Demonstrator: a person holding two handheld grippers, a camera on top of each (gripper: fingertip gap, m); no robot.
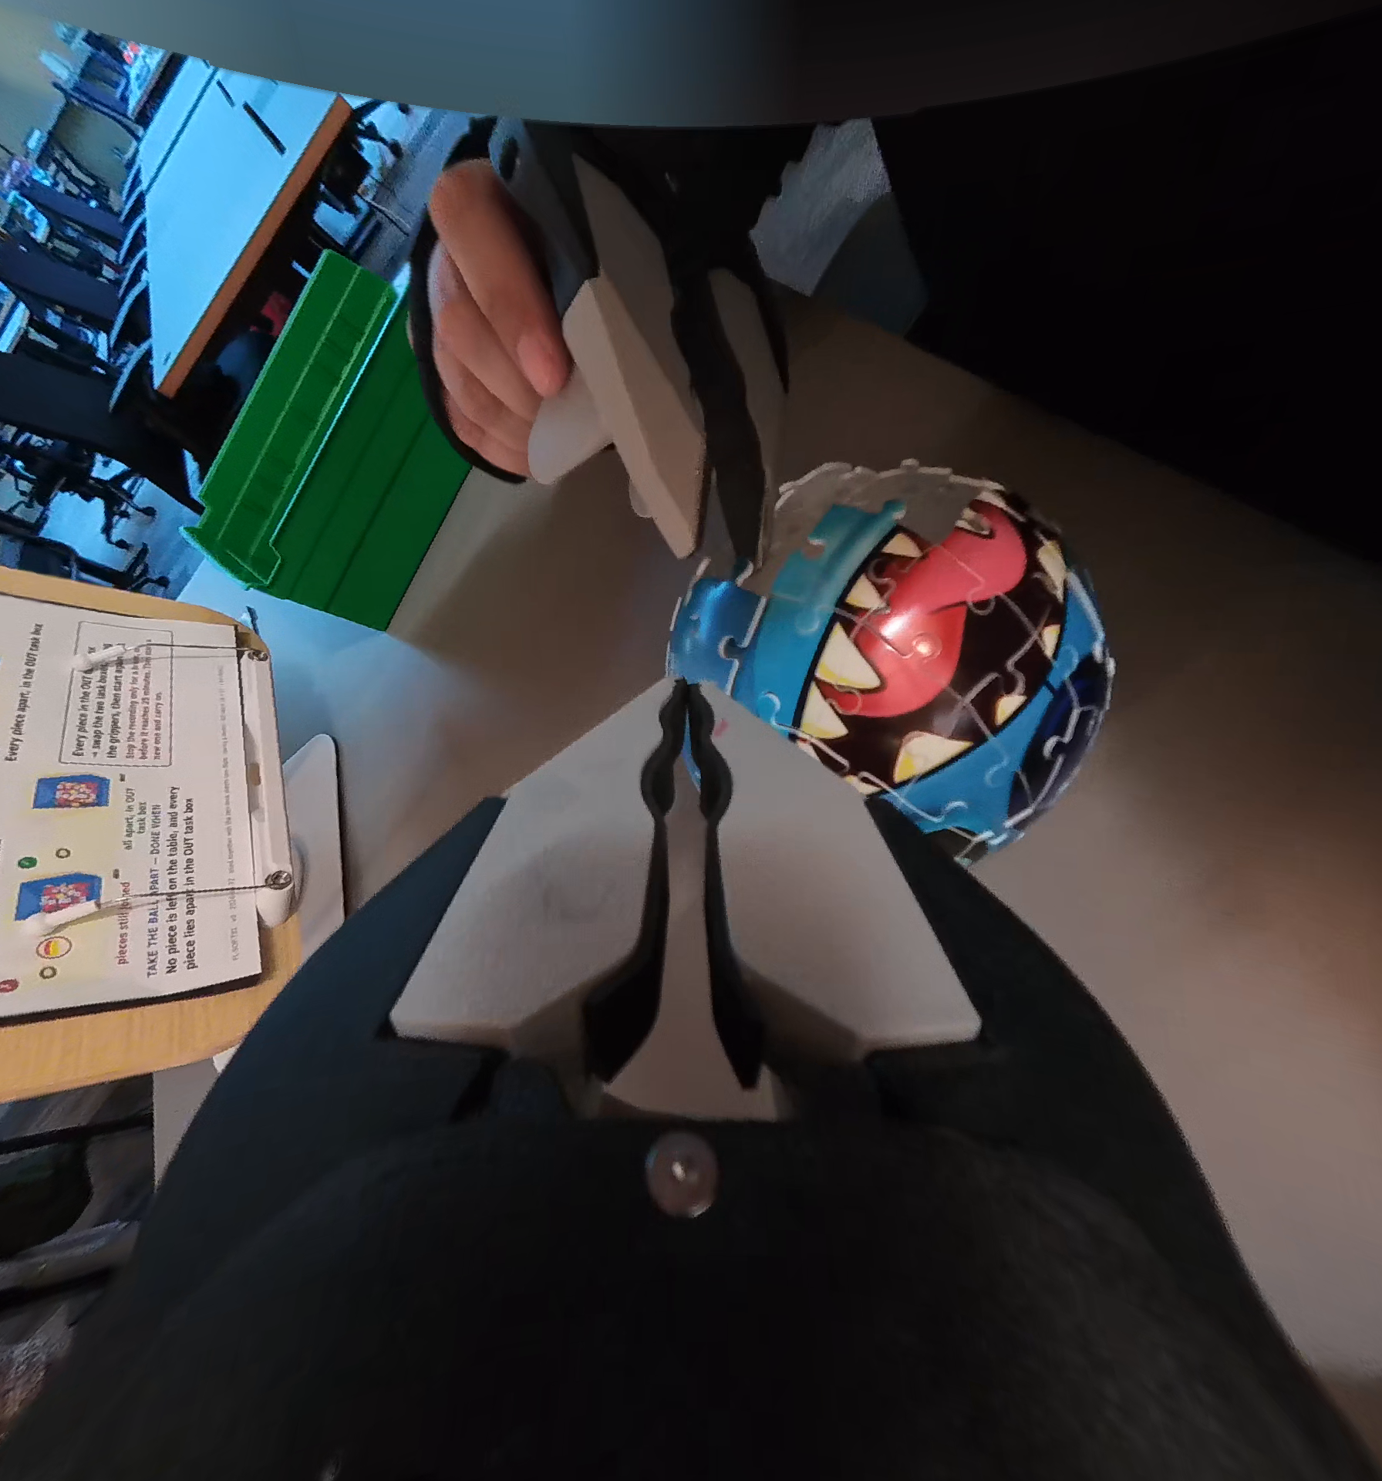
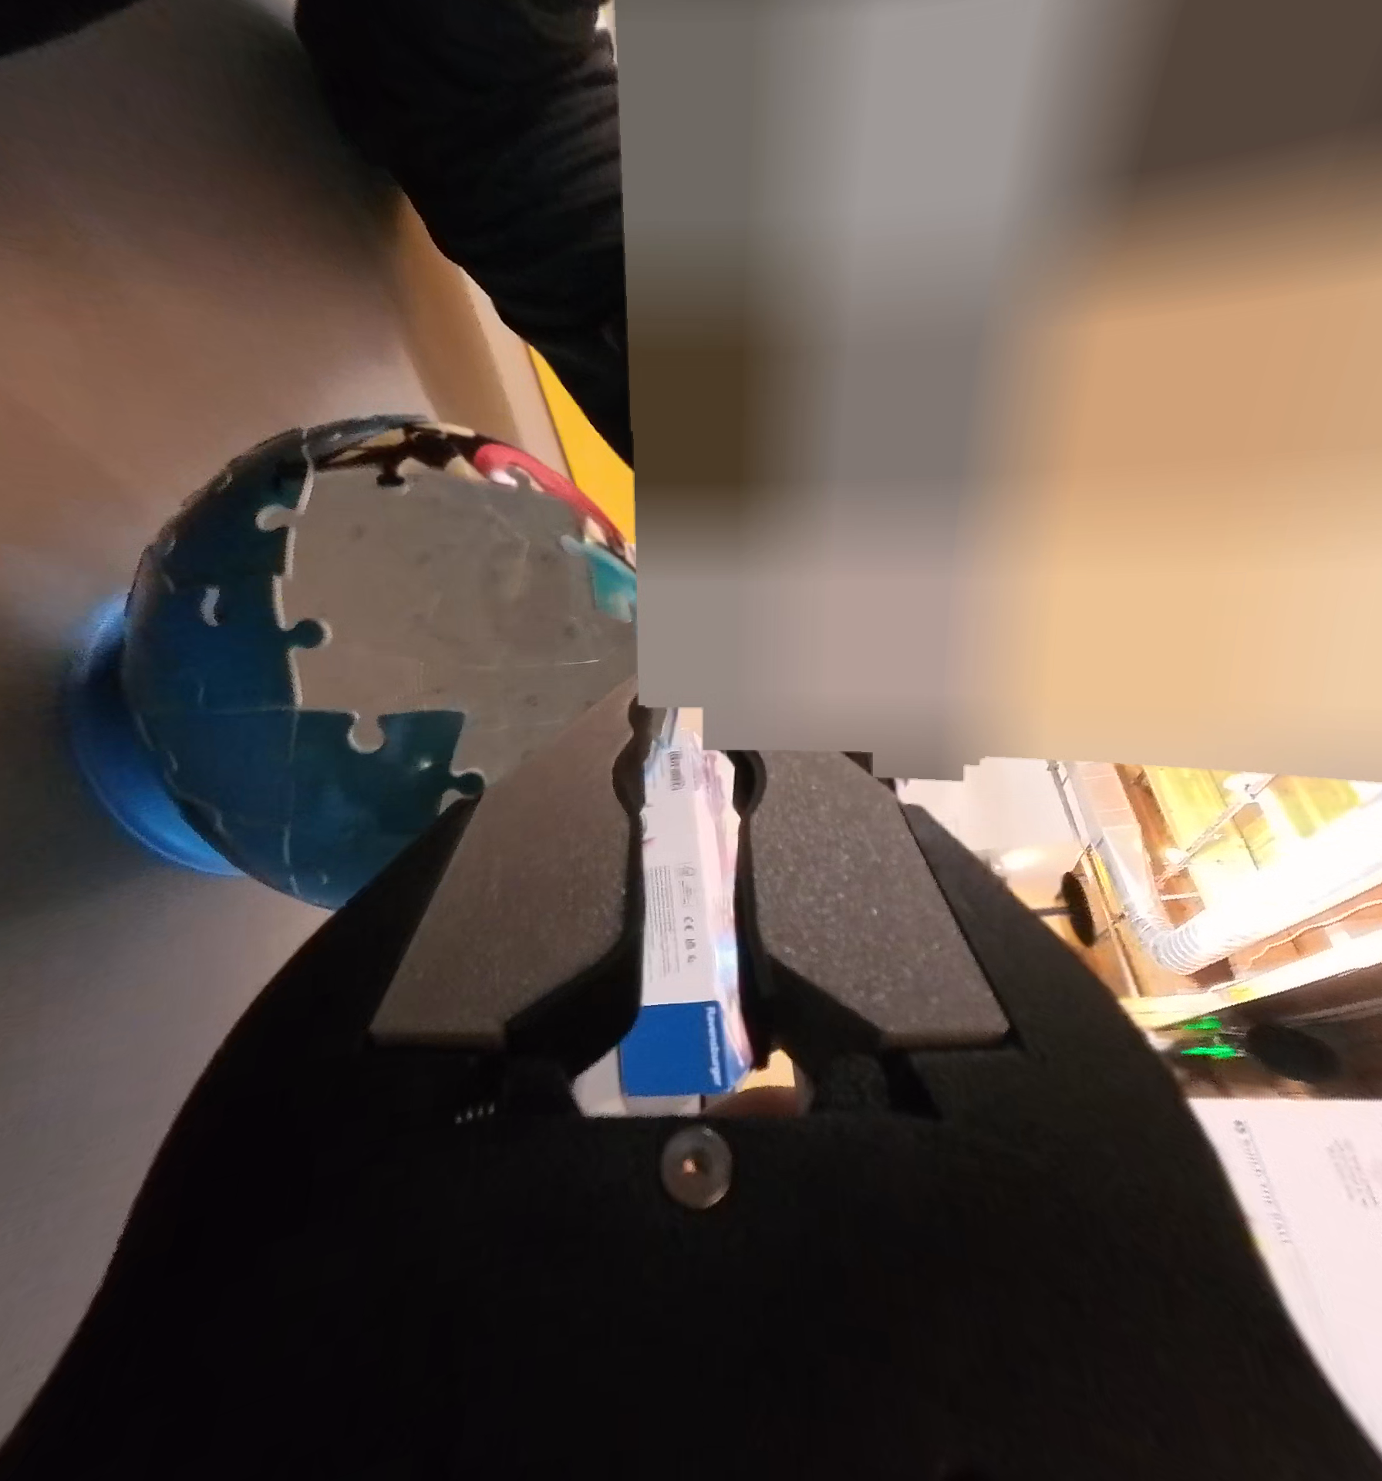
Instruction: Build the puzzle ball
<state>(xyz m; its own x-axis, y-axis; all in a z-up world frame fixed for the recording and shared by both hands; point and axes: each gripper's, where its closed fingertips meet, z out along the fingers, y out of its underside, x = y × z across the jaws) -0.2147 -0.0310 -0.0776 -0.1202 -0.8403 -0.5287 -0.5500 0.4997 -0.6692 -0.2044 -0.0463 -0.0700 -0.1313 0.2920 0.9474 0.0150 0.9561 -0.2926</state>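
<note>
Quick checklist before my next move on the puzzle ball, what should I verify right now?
1. Puzzle ball seated on its blue stand: ok.
2. Shell closed: not ok, a large opening shows the grey inside.
3. Left gripper shut, tips at the ball's edge: ok. Whether it pinches a piece: cannot tell.
4. Right gripper at the rim of the opening: ok.
5. Piece held in the right gripper: cannot tell.
6. Green bin apart from the ball: ok.
</note>
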